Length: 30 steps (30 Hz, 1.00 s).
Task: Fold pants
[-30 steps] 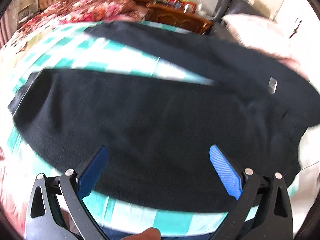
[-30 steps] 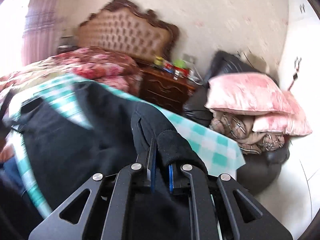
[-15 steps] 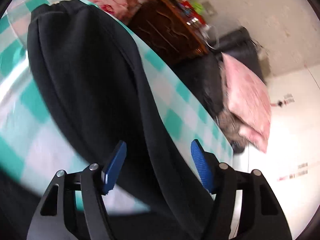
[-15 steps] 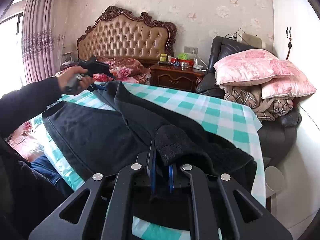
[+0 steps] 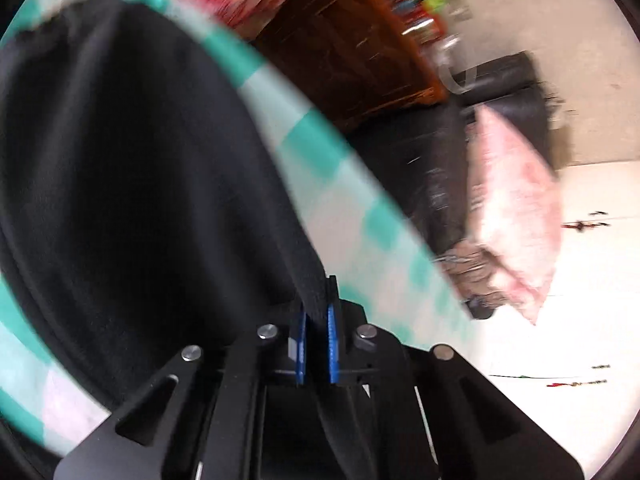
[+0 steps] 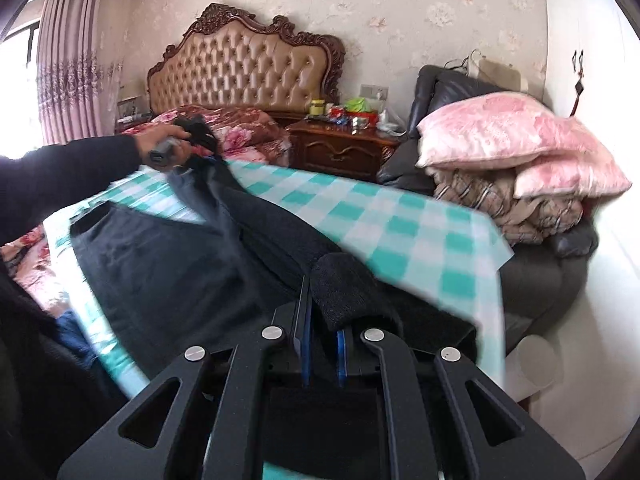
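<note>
The black pants (image 6: pixel 168 264) lie spread on a table with a teal and white checked cloth (image 6: pixel 400 224). My right gripper (image 6: pixel 322 344) is shut on a bunched fold of the pants at the near end. My left gripper (image 5: pixel 314 340) is shut on an edge of the pants (image 5: pixel 120 184). In the right wrist view the left gripper (image 6: pixel 192 136) holds the far end of one leg, raised a little over the far left of the table.
A wooden nightstand (image 6: pixel 340 148) with small items stands behind the table. A bed with a tufted headboard (image 6: pixel 244 68) is at the back left. A dark sofa (image 6: pixel 540 264) piled with pink pillows (image 6: pixel 496 136) stands right of the table.
My left gripper has closed on the edge of the pants; it was open half a second ago. It lifts the far leg end. My right gripper stays shut on its fold.
</note>
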### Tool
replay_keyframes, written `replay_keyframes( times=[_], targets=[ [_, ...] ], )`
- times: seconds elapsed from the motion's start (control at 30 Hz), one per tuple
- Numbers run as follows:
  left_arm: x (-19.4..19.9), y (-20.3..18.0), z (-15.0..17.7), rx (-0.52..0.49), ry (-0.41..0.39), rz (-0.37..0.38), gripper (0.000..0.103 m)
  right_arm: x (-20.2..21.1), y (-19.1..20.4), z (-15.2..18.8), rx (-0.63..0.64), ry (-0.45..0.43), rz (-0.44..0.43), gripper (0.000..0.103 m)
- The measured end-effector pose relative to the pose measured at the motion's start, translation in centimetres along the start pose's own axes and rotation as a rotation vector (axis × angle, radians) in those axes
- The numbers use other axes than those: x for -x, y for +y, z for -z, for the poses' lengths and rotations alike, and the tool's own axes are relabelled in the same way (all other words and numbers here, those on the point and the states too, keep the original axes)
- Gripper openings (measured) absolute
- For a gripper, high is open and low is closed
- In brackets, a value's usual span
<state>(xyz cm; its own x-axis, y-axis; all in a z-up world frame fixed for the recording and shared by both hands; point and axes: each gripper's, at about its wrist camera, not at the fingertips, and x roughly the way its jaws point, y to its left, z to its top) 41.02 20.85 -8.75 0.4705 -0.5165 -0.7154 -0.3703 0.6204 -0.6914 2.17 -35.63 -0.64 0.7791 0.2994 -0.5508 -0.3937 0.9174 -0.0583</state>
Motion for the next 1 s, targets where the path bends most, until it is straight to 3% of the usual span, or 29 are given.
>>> replay_keyframes(
  times=[0.13, 0.2, 0.27, 0.33, 0.4, 0.47, 0.53, 0.6, 0.67, 0.73, 0.8, 0.87, 0.9, 1.0],
  targets=[
    [8.2, -0.2, 3.1, -0.024, -0.115, 0.159, 0.008, -0.4, -5.2, -2.1, -0.093, -0.050, 0.049, 0.010],
    [13.2, 2.0, 8.4, -0.084, -0.192, 0.221, 0.008, 0.0, -7.3, -1.2, -0.202, -0.065, 0.033, 0.010],
    [15.4, 4.9, 14.1, -0.145, -0.217, 0.224, 0.008, 0.0, -8.4, 1.4, -0.333, -0.036, 0.009, 0.010],
    [15.9, 8.5, 19.8, -0.151, -0.184, 0.208, 0.008, -0.4, -9.0, 4.9, -0.469, 0.043, 0.008, 0.012],
    [15.2, 12.8, 25.1, -0.126, -0.126, 0.174, 0.008, -0.9, -10.0, 9.5, -0.683, 0.136, -0.017, 0.017],
    [14.3, 16.2, 28.9, -0.105, -0.095, 0.137, 0.008, -0.5, -10.0, 13.3, -0.847, 0.159, -0.047, 0.033],
    [13.6, 17.4, 30.5, -0.128, -0.104, 0.101, 0.008, 0.8, -9.3, 14.7, -0.907, 0.134, -0.046, 0.036],
    [13.0, 17.5, 30.8, -0.161, -0.106, 0.066, 0.008, 2.3, -8.6, 14.7, -0.938, 0.118, -0.007, 0.044],
    [12.8, 17.2, 30.2, -0.165, -0.116, 0.064, 0.010, 3.0, -8.1, 14.3, -0.985, 0.097, -0.032, 0.055],
    [13.1, 16.7, 30.6, -0.183, -0.132, 0.042, 0.031, 3.2, -7.6, 14.0, -1.007, 0.083, -0.056, 0.059],
    [13.0, 15.7, 31.0, -0.224, -0.174, -0.042, 0.048, 2.4, -7.3, 13.0, -1.013, 0.085, -0.106, 0.064],
    [14.5, 14.7, 31.1, -0.287, -0.226, -0.127, 0.054, 1.5, -6.7, 12.9, -1.011, 0.112, -0.127, 0.076],
    [15.1, 14.1, 31.2, -0.330, -0.261, -0.206, 0.062, 0.9, -6.5, 12.9, -1.008, 0.128, -0.125, 0.076],
    [15.6, 11.5, 31.3, -0.488, -0.380, -0.418, 0.067, -0.6, -6.1, 13.4, -1.030, 0.158, -0.132, 0.076]
  ],
)
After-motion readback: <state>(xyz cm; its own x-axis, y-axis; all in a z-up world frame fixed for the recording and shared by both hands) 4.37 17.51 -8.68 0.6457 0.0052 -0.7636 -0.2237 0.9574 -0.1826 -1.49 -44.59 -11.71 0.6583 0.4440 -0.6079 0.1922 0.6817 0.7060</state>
